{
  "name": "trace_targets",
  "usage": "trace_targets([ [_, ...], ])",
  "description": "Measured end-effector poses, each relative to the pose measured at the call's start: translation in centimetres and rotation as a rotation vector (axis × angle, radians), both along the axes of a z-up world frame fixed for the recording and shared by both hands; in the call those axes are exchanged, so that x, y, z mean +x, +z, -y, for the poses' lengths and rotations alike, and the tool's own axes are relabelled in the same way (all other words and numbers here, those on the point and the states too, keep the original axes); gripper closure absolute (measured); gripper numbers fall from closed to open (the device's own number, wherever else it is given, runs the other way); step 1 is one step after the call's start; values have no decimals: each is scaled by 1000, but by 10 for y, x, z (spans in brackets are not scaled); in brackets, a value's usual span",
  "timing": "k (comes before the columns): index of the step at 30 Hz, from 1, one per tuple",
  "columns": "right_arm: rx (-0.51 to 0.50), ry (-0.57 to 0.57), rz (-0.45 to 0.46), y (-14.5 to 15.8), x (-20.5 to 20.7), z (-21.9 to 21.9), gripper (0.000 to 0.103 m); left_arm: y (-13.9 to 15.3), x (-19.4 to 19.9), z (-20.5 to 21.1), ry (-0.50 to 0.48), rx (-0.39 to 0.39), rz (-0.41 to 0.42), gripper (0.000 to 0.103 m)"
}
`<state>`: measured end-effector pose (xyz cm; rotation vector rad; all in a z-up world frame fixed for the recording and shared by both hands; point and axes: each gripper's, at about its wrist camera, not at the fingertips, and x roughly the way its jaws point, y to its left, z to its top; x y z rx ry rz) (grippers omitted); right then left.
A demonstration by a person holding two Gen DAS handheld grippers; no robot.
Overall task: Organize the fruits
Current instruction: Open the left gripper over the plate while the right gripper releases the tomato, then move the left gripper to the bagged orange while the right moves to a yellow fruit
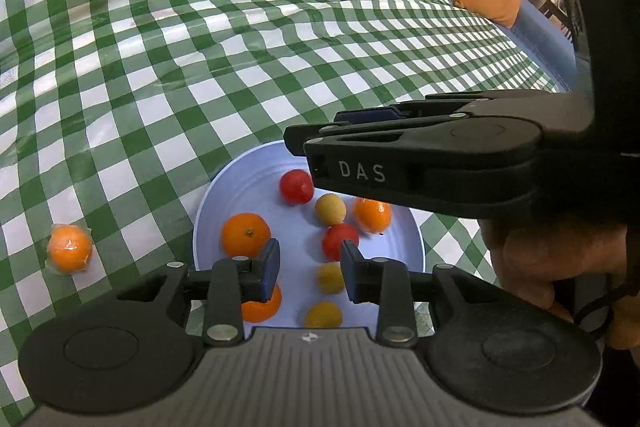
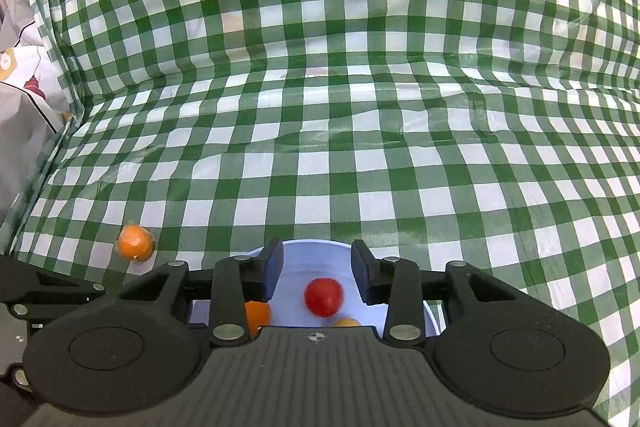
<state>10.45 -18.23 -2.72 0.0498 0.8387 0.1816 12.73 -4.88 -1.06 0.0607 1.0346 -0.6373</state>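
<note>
Both grippers, left gripper and right gripper, gape empty above the plate; one wrapped orange lies far left of their fingers.

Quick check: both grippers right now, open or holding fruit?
Left gripper: open, empty, above the plate.
Right gripper: open, empty, a red fruit below its gap.

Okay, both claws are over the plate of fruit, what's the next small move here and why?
Probably swing the left claw toward the wrapped orange lying alone on the checked cloth, beside the blue plate. Every other fruit in view already sits on the plate, both claws are open and empty, and this orange lies on the left claw's side, apart from the rim.
</note>
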Motion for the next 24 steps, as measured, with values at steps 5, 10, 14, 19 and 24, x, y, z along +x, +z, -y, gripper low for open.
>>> trace_targets([
  [5, -2, 1, 2, 0, 0, -2, 64, 0, 1, 0, 0, 3, 2, 67],
  [10, -3, 2, 3, 0, 0, -4, 64, 1, 2, -2, 9, 10, 3, 67],
  [14, -6, 6, 4, 0, 0, -7, 64, 2, 1, -4, 12, 7, 4, 67],
  [19, -6, 3, 7, 0, 0, -11, 64, 2, 3, -6, 26, 10, 3, 67],
  [24, 6, -3, 31, 3, 0, -15, 64, 7, 16, -25, 107, 33, 16, 67],
])
